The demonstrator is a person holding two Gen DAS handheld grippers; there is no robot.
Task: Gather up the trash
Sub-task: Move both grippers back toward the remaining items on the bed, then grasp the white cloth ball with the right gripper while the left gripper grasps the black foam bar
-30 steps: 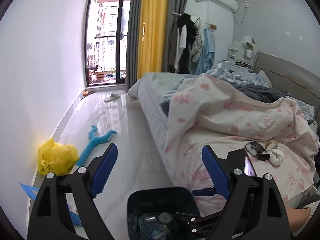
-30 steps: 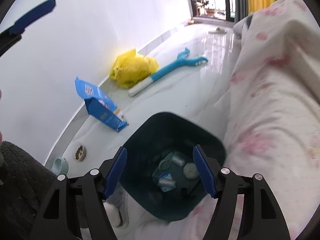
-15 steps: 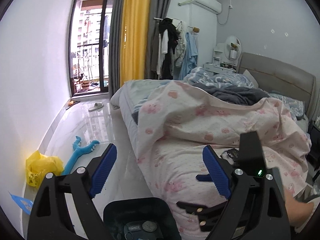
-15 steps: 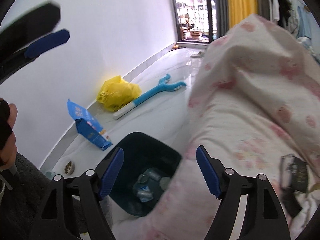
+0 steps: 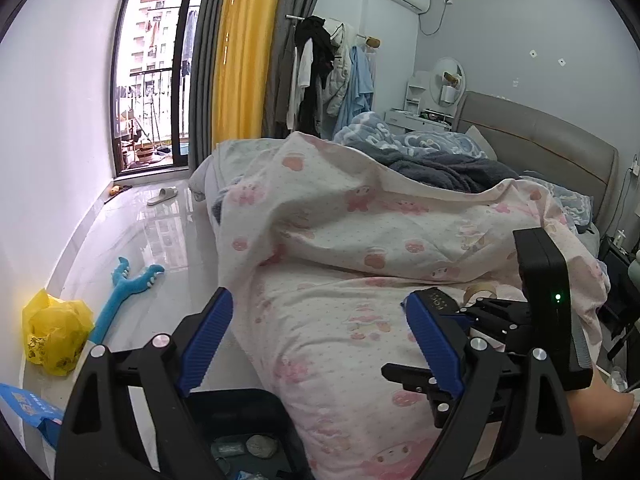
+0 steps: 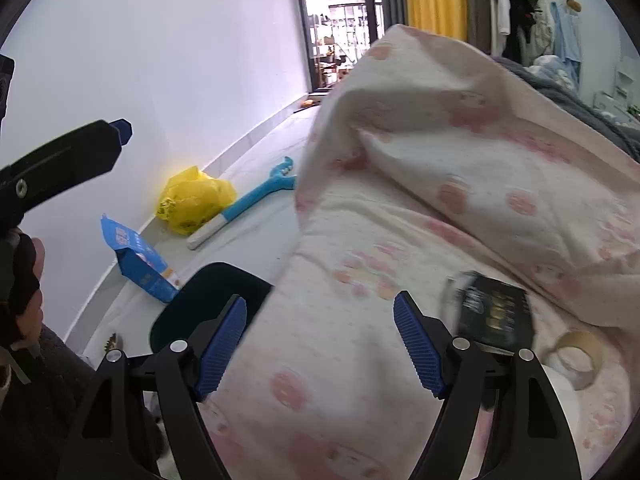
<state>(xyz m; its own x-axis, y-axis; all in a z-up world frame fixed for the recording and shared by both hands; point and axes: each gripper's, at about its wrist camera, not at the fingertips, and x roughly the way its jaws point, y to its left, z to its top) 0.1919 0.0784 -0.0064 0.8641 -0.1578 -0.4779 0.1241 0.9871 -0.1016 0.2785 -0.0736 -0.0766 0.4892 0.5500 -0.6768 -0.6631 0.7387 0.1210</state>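
My right gripper point(image 6: 320, 308) hangs open over the pink-patterned quilt point(image 6: 440, 220), nothing between its blue pads. Just right of it on the quilt lie a black packet point(image 6: 494, 312), a roll of tape point(image 6: 576, 356) and something white point(image 6: 560, 396). My left gripper point(image 5: 316, 320) is open and empty too, above the bed's edge. Below it on the floor stands a dark bin point(image 5: 240, 412) with several scraps inside; the right wrist view shows the bin point(image 6: 208, 292) half hidden by the quilt. One left finger point(image 6: 80, 156) shows at the left there.
Along the wall on the glossy floor lie a yellow bag point(image 5: 56, 332), a blue carton point(image 6: 140, 264) and a blue long-handled toy point(image 5: 124, 292). A slipper point(image 5: 162, 196) sits near the balcony door. A hand and dark sleeve point(image 6: 24, 292) fill the lower left.
Both views have swung from the bin and floor toward the bed. The right gripper now sits over the quilt, and the black packet and tape roll have come into view. Its jaws stand slightly wider.
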